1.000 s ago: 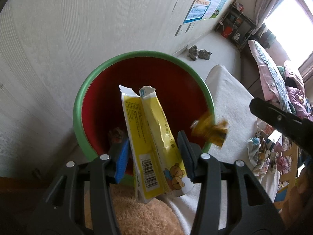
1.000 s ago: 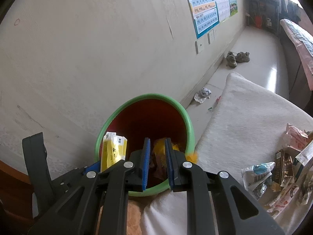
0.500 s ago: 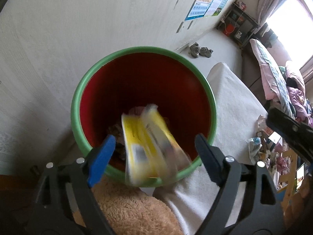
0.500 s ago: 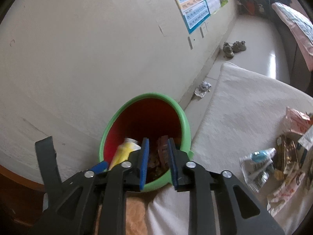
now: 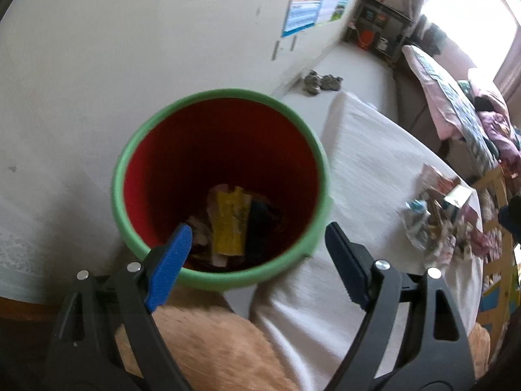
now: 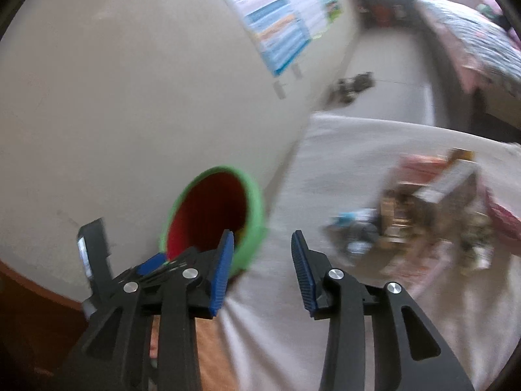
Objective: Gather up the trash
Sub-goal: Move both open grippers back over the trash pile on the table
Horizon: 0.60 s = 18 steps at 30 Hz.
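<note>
A red bin with a green rim (image 5: 130, 150) stands against the wall; it also shows in the right wrist view (image 6: 257, 205). The yellow package (image 5: 229, 228) lies at its bottom among other wrappers. My left gripper (image 5: 257, 257) is open and empty just above the bin's near rim. My right gripper (image 6: 263, 260) is open and empty, to the right of the bin over the white cloth. The left gripper's fingers (image 6: 149, 264) show at the lower left of the right wrist view. A pile of wrappers (image 5: 436, 215) lies on the cloth to the right, blurred in the right wrist view (image 6: 423, 215).
A white cloth (image 5: 374, 169) covers the surface beside the bin. A tan fuzzy cloth (image 5: 208, 342) lies below the grippers. A pair of shoes (image 5: 322, 81) sits on the floor by the wall. A bed (image 5: 456, 97) stands at the far right.
My left gripper opened and the yellow package dropped into the bin. My right gripper let go of its orange wrapper, opened and swung right, away from the bin.
</note>
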Available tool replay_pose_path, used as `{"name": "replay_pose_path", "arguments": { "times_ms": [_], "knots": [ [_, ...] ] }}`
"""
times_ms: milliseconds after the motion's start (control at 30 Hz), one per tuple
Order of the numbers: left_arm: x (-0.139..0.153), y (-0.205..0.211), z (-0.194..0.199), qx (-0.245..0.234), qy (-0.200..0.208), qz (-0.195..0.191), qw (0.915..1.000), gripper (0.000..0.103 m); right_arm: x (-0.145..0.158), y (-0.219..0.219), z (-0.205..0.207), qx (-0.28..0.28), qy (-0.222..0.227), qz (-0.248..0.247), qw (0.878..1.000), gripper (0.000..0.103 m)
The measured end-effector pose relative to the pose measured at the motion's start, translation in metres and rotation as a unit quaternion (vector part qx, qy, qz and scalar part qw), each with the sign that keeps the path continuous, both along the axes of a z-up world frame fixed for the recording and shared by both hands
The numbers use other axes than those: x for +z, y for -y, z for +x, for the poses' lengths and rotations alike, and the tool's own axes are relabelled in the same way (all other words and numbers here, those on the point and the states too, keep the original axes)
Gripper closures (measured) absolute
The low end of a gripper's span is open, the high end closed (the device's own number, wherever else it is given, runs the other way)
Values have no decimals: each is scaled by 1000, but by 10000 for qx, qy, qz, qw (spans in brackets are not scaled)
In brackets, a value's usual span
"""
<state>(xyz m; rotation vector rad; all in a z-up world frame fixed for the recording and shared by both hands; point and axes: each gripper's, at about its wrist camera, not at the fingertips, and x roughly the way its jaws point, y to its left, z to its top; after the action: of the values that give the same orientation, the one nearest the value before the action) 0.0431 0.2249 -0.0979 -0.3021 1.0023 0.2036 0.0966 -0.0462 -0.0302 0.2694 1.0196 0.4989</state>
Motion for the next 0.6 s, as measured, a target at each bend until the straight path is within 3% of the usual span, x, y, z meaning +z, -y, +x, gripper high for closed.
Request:
{"name": "replay_pose_path", "arguments": {
  "times_ms": [300, 500, 600],
  "knots": [
    [-8, 67, 2, -721, -183, -199, 9970, 22, -13, 144, -4, -1642, -360, 86, 9857, 65],
    [-4, 117, 7, -1265, -151, -225, 9916, 22, -20, 211, -15, -2246, -432, 23, 9735, 57],
    [-3, 144, 10, -1578, -160, -175, 9872, 22, -31, 229, -13, -2450, -324, -354, 9683, 56]
  ]
}}
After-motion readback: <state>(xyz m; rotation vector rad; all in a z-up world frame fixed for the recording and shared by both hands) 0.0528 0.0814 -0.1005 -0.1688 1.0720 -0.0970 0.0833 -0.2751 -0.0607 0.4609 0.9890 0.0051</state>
